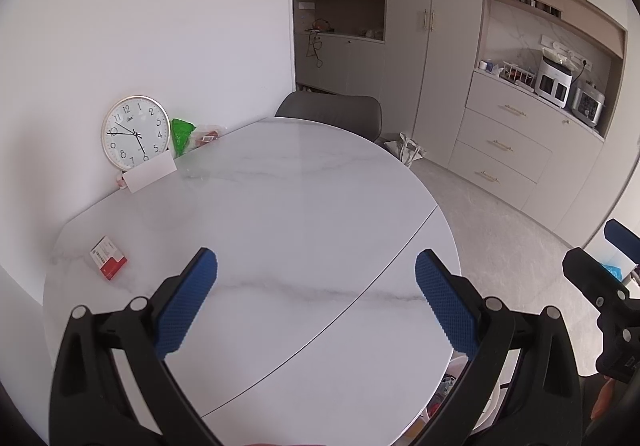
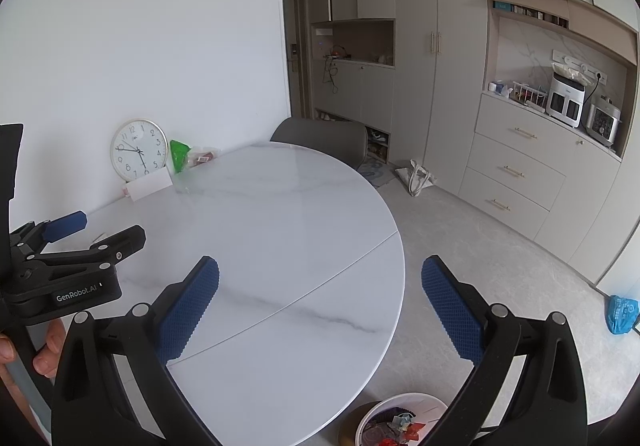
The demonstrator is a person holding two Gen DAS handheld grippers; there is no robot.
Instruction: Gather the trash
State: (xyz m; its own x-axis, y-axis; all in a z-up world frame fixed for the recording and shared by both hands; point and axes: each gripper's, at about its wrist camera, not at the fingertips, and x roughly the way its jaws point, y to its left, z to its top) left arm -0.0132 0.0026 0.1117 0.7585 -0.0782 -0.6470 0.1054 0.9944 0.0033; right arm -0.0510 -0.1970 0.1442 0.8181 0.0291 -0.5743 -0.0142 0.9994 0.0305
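- While both grippers hang over the near part of the white marble table [image 1: 304, 205], neither holds anything: the left gripper [image 1: 316, 302] has its blue-padded fingers spread wide, with bare tabletop between them.
- Just as wide stands the right gripper [image 2: 320, 306], its left finger over the table's edge and its right finger out over the grey floor [image 2: 500, 266].
- From the right wrist view the left gripper shows at the left edge, black with a blue pad, held by a person's hand [image 2: 44, 350] whose fingers [image 2: 50, 360] curl around the handle.
- A small red and white box [image 1: 109, 258] lies flat on the table to the left of the left gripper, near the table's edge and apart from the fingers.
- Down on the floor beside the table stands a white bin [image 2: 400, 420], seen under the right gripper, with crumpled wrappers [image 2: 400, 430] of several colours inside it.
- At the far side of the table a round clock [image 1: 136, 131] leans against the white wall [image 1: 160, 25], and a white card [image 1: 150, 173] stands in front of its lower edge.
- Just right of the clock sit a green bag [image 1: 182, 135] and a clear packet [image 1: 206, 137] with something red in it, both against the wall.
- A grey chair [image 1: 332, 113] is at the table's far edge.
- On the floor beyond, a white tote bag [image 2: 416, 175] lies near the cabinets [image 2: 516, 173], and a blue plastic bag [image 2: 622, 314] lies at the right.
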